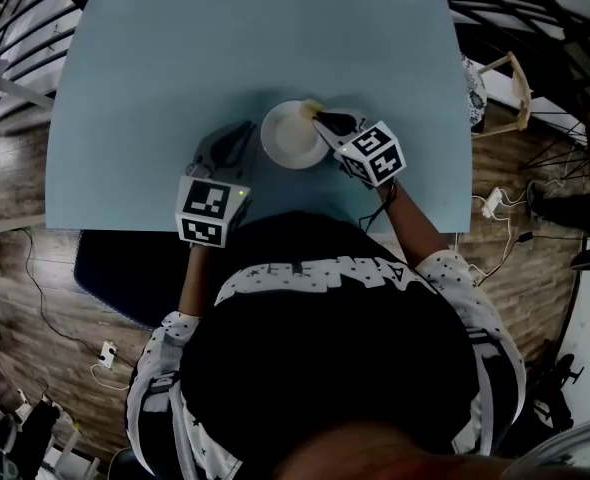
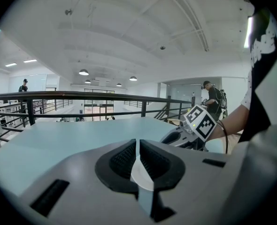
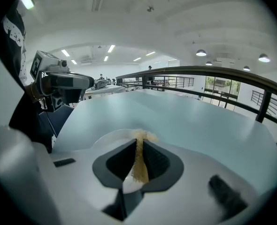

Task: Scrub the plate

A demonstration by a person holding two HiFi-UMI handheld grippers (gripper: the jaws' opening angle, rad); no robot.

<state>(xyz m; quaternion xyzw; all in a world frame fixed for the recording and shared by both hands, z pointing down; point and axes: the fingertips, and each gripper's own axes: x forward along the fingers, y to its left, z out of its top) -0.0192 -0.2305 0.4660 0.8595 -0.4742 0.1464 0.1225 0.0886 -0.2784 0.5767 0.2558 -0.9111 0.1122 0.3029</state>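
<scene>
A white plate (image 1: 291,140) lay on the light-blue surface (image 1: 175,58), a little in front of the person and near the middle of it. The left gripper (image 1: 248,132) was at the left edge of the plate. In the left gripper view its jaws (image 2: 137,147) stood together, and the thin white rim of the plate (image 2: 143,176) was pinched between the black ribbed pads. The cube with square markers (image 1: 213,211) of this gripper was close to the near edge of the surface.

The right gripper (image 1: 321,119) reached the plate from the right side, at the far part of the rim. In the right gripper view its jaws (image 3: 139,150) were closed on a yellowish-tan scrubbing pad (image 3: 140,165). The pad stuck out past the jaw tips and stood over the white plate (image 3: 103,143); if it touched the plate there, I could not tell for sure. In the head view the scrubbing pad (image 1: 314,105) showed as a small yellow spot at the far rim of the plate.

Each gripper showed in the view of the other: the right gripper (image 2: 191,130) at the right of the left gripper view, and the left gripper (image 3: 63,81) at the upper left of the right gripper view. A dark railing (image 3: 213,74) ran behind the surface. A wooden floor (image 1: 35,278) with some cables lay around it.
</scene>
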